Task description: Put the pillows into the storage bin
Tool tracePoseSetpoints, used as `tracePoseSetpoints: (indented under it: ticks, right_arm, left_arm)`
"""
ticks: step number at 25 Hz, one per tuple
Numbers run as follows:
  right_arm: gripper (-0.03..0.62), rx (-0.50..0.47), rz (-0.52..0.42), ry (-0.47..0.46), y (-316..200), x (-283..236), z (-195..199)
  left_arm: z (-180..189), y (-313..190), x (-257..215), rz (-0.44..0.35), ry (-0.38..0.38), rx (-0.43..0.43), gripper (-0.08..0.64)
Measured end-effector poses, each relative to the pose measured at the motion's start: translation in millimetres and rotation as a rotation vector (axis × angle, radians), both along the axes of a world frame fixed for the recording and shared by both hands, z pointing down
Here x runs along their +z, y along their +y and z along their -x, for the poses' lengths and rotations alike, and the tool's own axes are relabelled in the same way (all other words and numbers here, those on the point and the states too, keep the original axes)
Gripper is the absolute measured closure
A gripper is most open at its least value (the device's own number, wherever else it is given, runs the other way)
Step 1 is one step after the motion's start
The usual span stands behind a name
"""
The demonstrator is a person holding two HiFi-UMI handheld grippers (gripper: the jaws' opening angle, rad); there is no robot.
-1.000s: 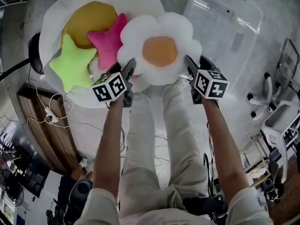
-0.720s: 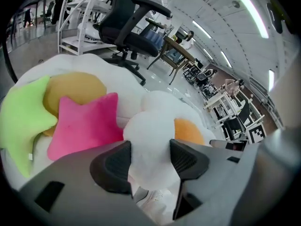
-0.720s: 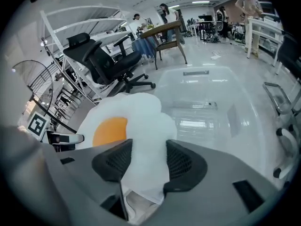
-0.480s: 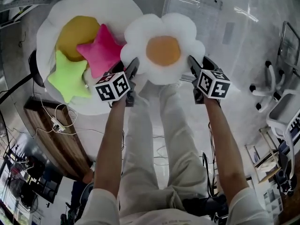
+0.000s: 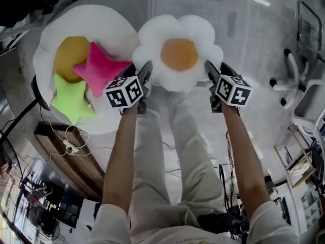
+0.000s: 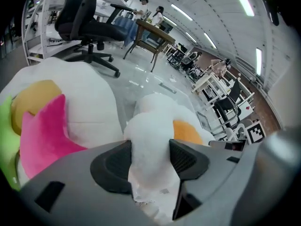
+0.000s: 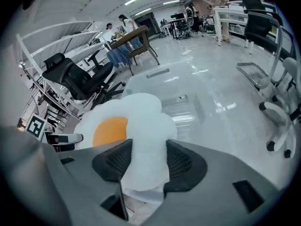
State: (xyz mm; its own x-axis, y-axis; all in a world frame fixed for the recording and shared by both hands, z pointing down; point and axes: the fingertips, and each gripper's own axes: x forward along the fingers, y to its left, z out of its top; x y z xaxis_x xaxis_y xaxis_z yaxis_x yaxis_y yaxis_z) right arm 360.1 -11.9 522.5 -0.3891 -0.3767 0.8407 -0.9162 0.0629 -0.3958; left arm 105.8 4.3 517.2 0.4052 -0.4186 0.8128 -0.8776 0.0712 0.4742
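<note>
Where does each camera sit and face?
Head view: on the person's head, facing steeply down at the white flower-shaped plush pillow with orange centre; forearms, legs, left tool, right tool show.
Left gripper view: on left tool, along its jaws, shut on a petal; pink star-shaped pillow left.
Right gripper view: on right tool, jaws shut on another petal; clear plastic storage bin beyond.
Shared: the pillow's orange centre.

Bright ceiling strip lights glare off the glossy floor; fisheye edges darken and bend
</note>
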Motion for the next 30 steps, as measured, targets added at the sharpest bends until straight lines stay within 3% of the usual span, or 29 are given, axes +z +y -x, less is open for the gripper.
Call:
tracePoseSetpoints:
  ticks: [13,21,22,24,25,30]
  right_arm:
    - [0.359,0.171,0.015,-0.008,-3.8,16.4,-59.9]
    - [0.35,0.241,-0.038,-0.003,-15.2,13.6,-76.8]
    - [0.342,0.246,-0.044,0.015,-16.6,14.4,-80.3]
    - [0.315,0.271,-0.028,0.054,-15.9,20.2,-89.9]
    - [0.311,0.288,-0.012,0.075,-14.3,23.8,-95.8]
    - [0.308,0.315,0.054,0.147,0.3,38.4,-117.0]
  left_arm:
    - [-59.1,-39.3,14.1,-0.011,-0.01,0.132,0.313]
    - [-71.7,-64.6,4.6,-0.114,-0.013,0.15,0.311]
    - [-72.8,-67.0,5.3,-0.125,-0.025,0.159,0.292]
    - [-75.3,-66.7,12.1,-0.123,-0.07,0.205,0.105]
    - [-76.8,-63.7,16.9,-0.11,-0.092,0.239,0.062]
    - [-81.0,-48.9,23.3,-0.083,-0.105,0.315,0.052]
